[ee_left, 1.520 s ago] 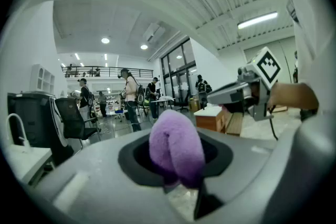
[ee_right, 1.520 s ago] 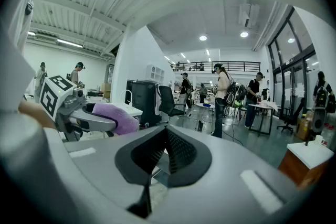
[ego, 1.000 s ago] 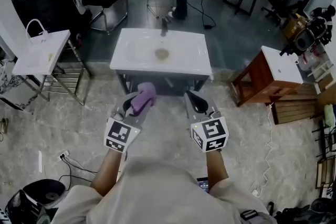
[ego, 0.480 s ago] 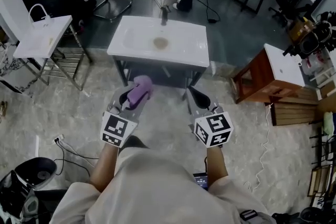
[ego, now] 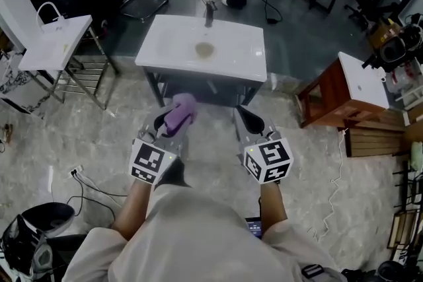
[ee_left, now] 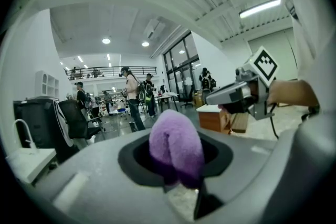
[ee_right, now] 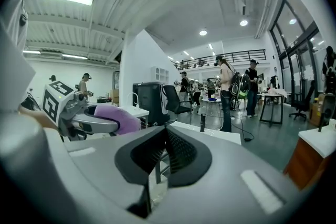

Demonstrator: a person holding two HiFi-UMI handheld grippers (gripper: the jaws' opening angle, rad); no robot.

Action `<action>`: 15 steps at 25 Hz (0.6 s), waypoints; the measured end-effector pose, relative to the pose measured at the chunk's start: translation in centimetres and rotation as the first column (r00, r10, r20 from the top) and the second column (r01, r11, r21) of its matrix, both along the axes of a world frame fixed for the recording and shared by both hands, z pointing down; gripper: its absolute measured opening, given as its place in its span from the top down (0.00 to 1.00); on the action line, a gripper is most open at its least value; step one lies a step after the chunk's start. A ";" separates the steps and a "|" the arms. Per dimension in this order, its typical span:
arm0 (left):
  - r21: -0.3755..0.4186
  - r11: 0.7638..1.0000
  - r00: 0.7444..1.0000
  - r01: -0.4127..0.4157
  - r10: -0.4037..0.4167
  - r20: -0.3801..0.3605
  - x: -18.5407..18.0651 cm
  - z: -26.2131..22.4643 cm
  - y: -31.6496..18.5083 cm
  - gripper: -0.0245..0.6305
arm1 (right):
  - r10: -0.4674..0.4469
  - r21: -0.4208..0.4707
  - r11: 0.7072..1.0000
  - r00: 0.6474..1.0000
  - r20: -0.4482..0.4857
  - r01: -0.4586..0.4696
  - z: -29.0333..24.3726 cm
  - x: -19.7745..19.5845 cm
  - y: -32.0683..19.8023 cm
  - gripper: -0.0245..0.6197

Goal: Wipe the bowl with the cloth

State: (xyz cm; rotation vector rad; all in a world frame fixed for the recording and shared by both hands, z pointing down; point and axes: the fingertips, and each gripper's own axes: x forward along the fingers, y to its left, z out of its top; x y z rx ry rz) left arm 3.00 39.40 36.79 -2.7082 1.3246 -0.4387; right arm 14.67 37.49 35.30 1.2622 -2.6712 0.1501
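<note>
So, the left gripper (ego: 166, 125) is clamped on a purple cloth (ego: 181, 111). In its own view the fluffy wad is pinched between the pads and bulges up above them. The right gripper (ego: 246, 121) is squeezed shut with nothing in it, pad against pad. Both are held side by side, a little apart, over a pale stone floor (ego: 79, 142).

At 12 o'clock from the grippers a white sink (ego: 165, 53) is found on a metal frame, well short of being touched by either one. Its basin is only looked into from the head view. Nothing is seen in it but a brownish round patch (ego: 205, 48) in the middle, and whether that's a drain or a stain can't be told. A dark faucet (ego: 209, 12) stands at its far rim.

At 10 o'clock a smaller white sink (ego: 56, 43) sits on a wire rack, its basin bare as far as can be made out. At 2 o'clock there's a wooden cabinet (ego: 324, 105) with a white top.

The gripper views only catch the big sink edge-on. What's added by them is each other. The right gripper is seen at 2 o'clock in the left gripper view, and the cloth at 9 o'clock in the right gripper view. Standing people (ee_right: 227, 93) are seen far back in the hall.
</note>
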 end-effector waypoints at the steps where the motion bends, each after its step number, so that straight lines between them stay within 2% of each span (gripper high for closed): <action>1: 0.000 1.000 1.000 -0.005 0.005 0.000 0.0 0.1 -0.5 0.78 | 0.001 0.001 1.000 1.000 -0.001 -0.001 0.0 -0.1 -0.4 0.96; 7: 0.008 1.000 1.000 -0.025 0.025 -0.001 -0.8 0.6 -4.8 0.78 | 0.024 -0.002 1.000 1.000 -0.010 -0.024 1.0 -0.9 -4.0 0.96; 15: -0.002 0.999 0.999 -0.044 0.044 -0.002 -2.2 1.1 -13.1 0.78 | 0.056 -0.015 0.998 0.998 -0.015 -0.056 1.6 -1.7 -12.0 0.95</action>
